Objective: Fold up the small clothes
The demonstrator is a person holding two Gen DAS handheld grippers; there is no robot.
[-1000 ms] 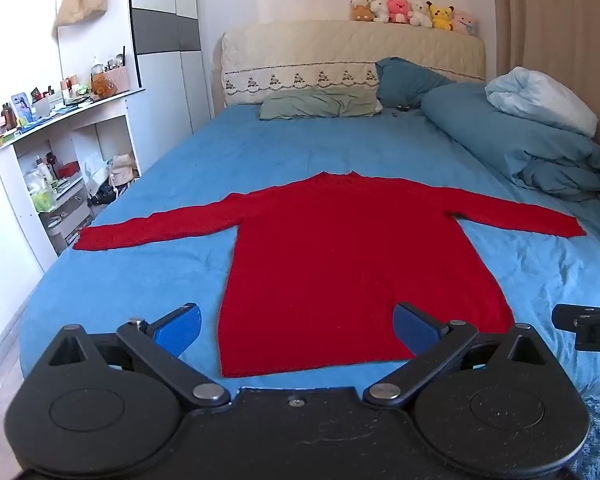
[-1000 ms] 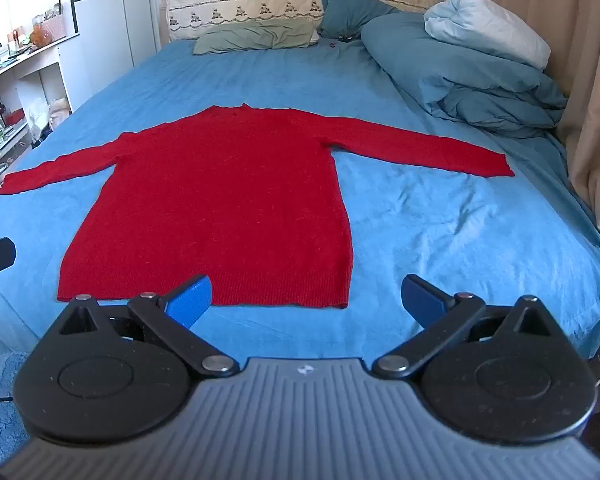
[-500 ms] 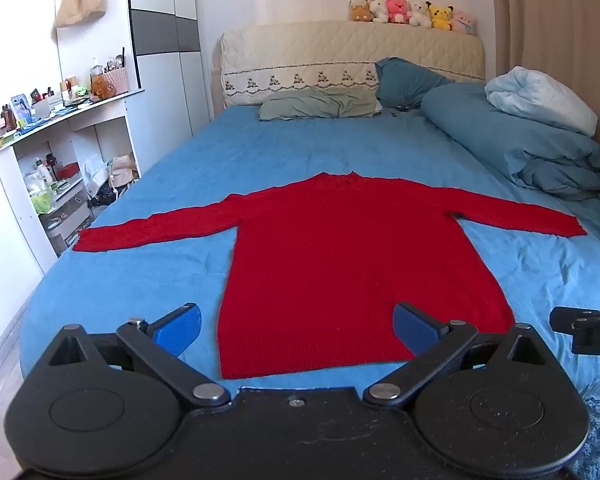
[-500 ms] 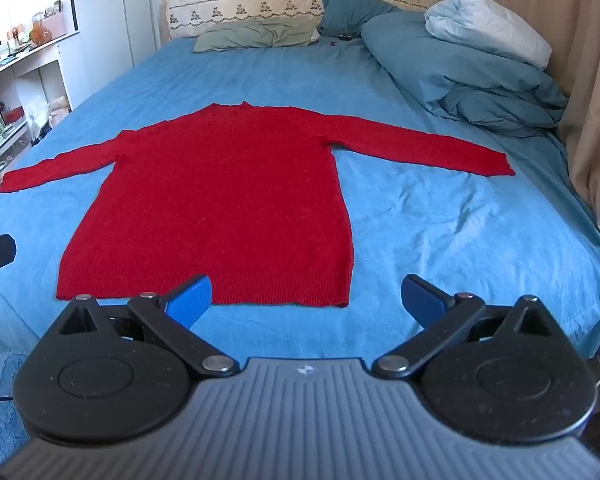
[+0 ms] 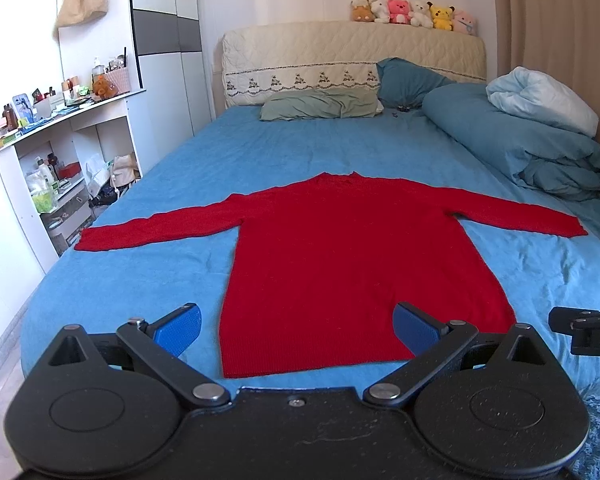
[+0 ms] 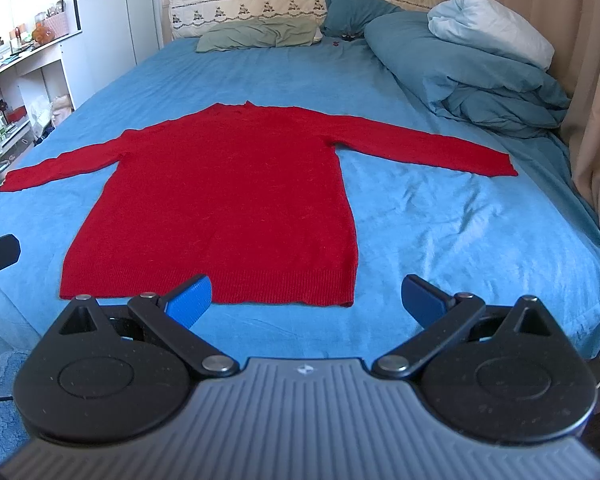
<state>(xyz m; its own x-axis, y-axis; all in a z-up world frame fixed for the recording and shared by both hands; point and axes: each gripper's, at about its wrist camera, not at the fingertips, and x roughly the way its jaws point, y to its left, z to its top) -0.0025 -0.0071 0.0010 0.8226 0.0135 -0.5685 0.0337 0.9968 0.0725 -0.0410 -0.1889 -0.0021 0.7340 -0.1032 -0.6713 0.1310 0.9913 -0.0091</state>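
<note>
While one red sweater (image 5: 352,264) lies flat, two grippers' fingers (image 5: 178,328) spread, empty.

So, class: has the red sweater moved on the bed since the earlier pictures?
No. The sweater lies flat with both sleeves spread, its collar in the same place against the green pillow as before; both grippers hang open, short of its hem.

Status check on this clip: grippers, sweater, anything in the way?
Left gripper open, right gripper open, both empty, short of the hem. Red sweater flat on bed, sleeves spread, unfolded. Nothing on it.
</note>
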